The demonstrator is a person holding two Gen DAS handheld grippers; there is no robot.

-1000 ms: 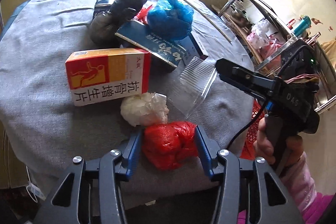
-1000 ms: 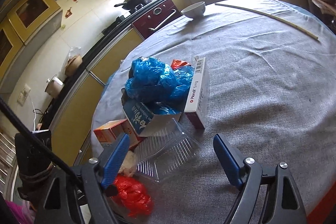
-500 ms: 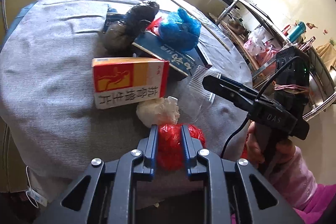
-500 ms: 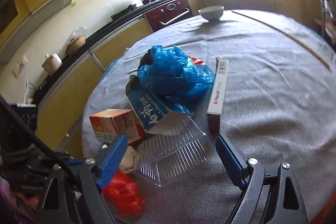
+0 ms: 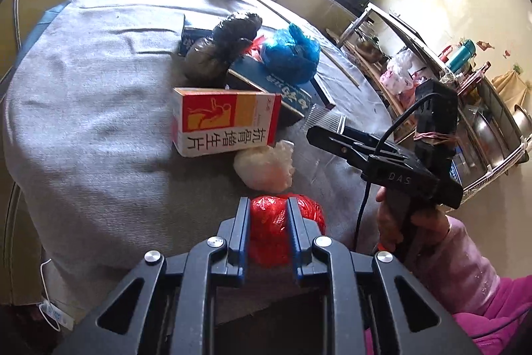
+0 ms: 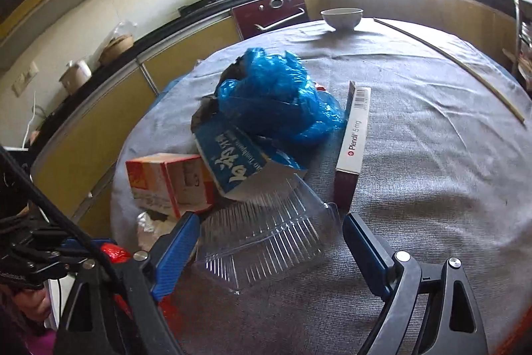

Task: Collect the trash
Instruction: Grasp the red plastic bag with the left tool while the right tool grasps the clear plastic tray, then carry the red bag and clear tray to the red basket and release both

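The left gripper (image 5: 267,222) is clamped on a crumpled red plastic bag (image 5: 271,232) at the near edge of the round table (image 5: 83,122), which is covered with a grey cloth. The bag bulges out on either side of the blue pads. Just beyond it lies a white plastic wad (image 5: 264,167), and behind that an orange and white medicine box (image 5: 222,122) lies on its side.

The right gripper (image 6: 271,242) has its jaws wide apart, and they are opening. A clear ribbed plastic tray (image 6: 266,238) lies between them, tipped on the cloth, with neither pad pressing on it. Nothing can be seen inside the tray.

Further in, a blue carton (image 6: 236,165) leans over the tray's far edge, with a blue plastic bag (image 6: 276,98) bunched on top of it. A narrow white box (image 6: 355,135) stands on its long edge beside the bag. A dark bag (image 5: 222,49) sits behind the medicine box. What the bags and boxes hold cannot be told.

A white bowl (image 6: 341,17) stands at the far side of the table, with a long thin stick (image 6: 449,62) lying near it.
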